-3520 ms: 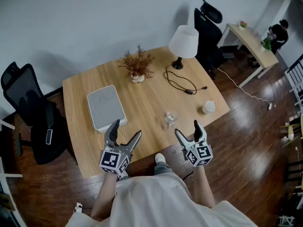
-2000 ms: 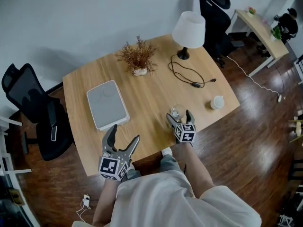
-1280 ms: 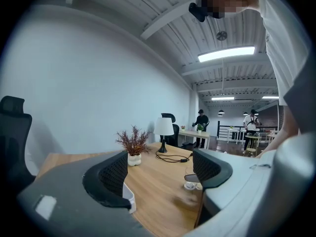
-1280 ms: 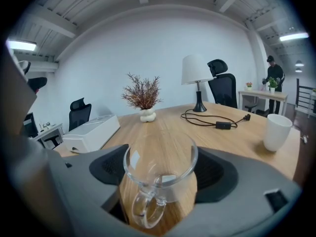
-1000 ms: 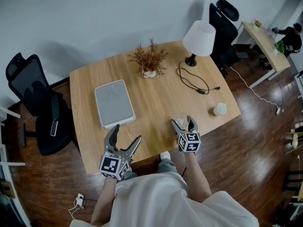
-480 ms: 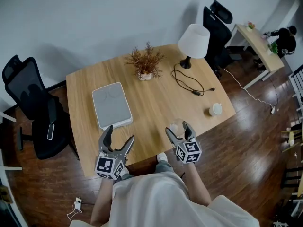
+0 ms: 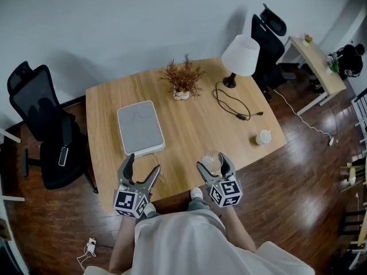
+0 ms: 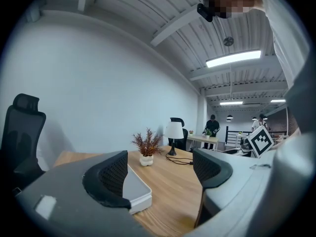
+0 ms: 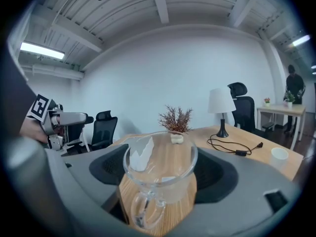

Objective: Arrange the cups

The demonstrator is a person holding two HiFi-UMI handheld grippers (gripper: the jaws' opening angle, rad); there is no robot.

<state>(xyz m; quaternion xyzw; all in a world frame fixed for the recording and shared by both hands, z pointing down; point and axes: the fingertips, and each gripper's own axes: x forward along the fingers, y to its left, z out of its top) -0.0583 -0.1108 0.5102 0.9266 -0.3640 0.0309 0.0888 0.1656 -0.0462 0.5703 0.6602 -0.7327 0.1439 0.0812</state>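
My right gripper (image 7: 211,164) is shut on a clear glass cup (image 7: 211,161) and holds it just above the near edge of the wooden table (image 7: 189,125). In the right gripper view the glass cup (image 9: 159,174) sits upright between the dark pads (image 9: 111,169), its handle turned toward the camera. A small white cup (image 7: 264,137) stands near the table's right edge, and the white cup (image 9: 279,154) shows far right in the right gripper view. My left gripper (image 7: 139,166) stands open at the near left edge, with nothing between its fingers (image 8: 111,174).
A flat white box (image 7: 140,128) lies left of centre. A dried plant in a small pot (image 7: 182,79) and a white lamp (image 7: 240,55) with a black cable (image 7: 235,105) stand at the back. Black office chairs (image 7: 40,125) flank the table. A person stands by a far desk (image 7: 314,62).
My right gripper has lifted the glass cup off the table and drawn it toward me. The left gripper has drifted slightly and stays open.
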